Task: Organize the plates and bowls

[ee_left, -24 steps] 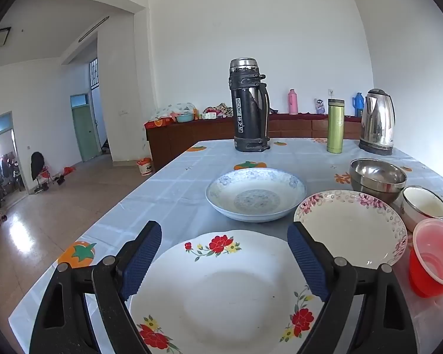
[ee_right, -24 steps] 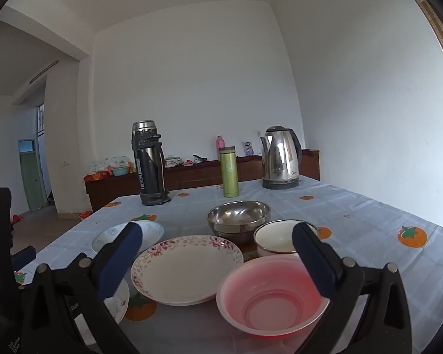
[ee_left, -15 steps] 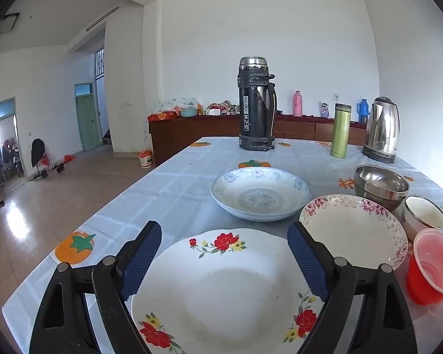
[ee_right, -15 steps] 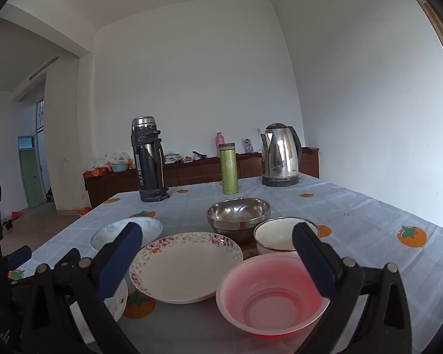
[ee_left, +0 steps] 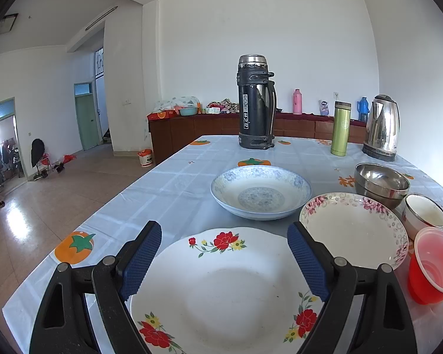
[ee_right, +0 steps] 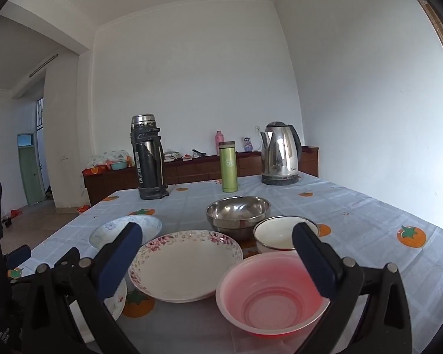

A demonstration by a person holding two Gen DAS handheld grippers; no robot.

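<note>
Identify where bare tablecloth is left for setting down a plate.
Free: cloth left of the blue-patterned plate, and right of the enamel bowl toward the wall. Crowded: pink-rimmed plate, steel bowl and red bowl.

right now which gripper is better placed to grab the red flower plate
Left. The left gripper hangs open right over the red flower plate; the right gripper faces the pink plastic bowl.

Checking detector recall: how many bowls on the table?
3. Steel bowl at back, white enamel bowl right of it, red plastic bowl nearest, under the right tool. None seems hidden.
</note>
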